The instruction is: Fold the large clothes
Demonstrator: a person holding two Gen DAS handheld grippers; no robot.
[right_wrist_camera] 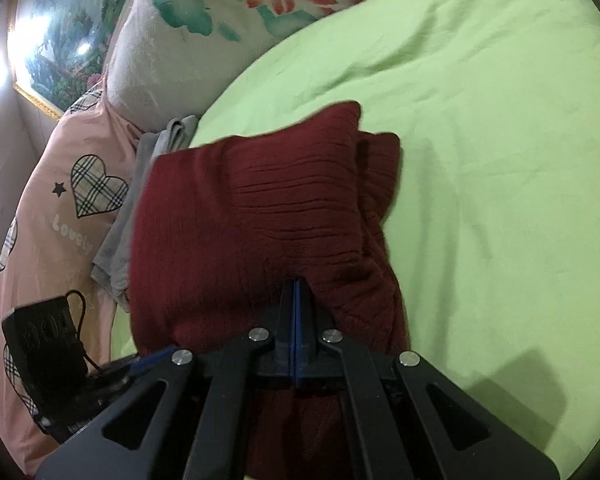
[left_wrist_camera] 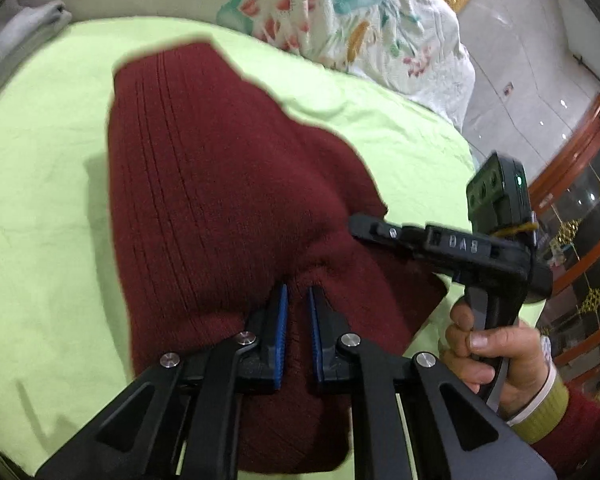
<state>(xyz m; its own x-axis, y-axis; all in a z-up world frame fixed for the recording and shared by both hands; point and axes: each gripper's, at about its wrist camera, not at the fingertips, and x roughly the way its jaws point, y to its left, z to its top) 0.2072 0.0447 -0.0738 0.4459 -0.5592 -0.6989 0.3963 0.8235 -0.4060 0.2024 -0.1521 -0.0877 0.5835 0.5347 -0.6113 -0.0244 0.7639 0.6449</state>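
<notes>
A dark red knit sweater [left_wrist_camera: 204, 168] [right_wrist_camera: 252, 208] lies folded into a thick bundle on the light green bed sheet [left_wrist_camera: 40, 160] [right_wrist_camera: 500, 160]. My left gripper [left_wrist_camera: 298, 292] has its blue pads [left_wrist_camera: 282, 320] pinched on a ridge of the sweater's near edge. My right gripper [right_wrist_camera: 296, 284] is shut, its pads pressed together and its tips buried in puckered red knit. In the left wrist view the right gripper [left_wrist_camera: 356, 226] meets the sweater's right edge, with a hand [left_wrist_camera: 496, 352] on its handle.
A floral quilt [left_wrist_camera: 340, 12] [right_wrist_camera: 204, 12] is heaped at the far side of the bed. Grey clothing [right_wrist_camera: 140, 200] [left_wrist_camera: 32, 20] and a pink pillow with plaid hearts [right_wrist_camera: 60, 220] lie beside the sweater. A wooden glass cabinet [left_wrist_camera: 580, 220] stands past the bed.
</notes>
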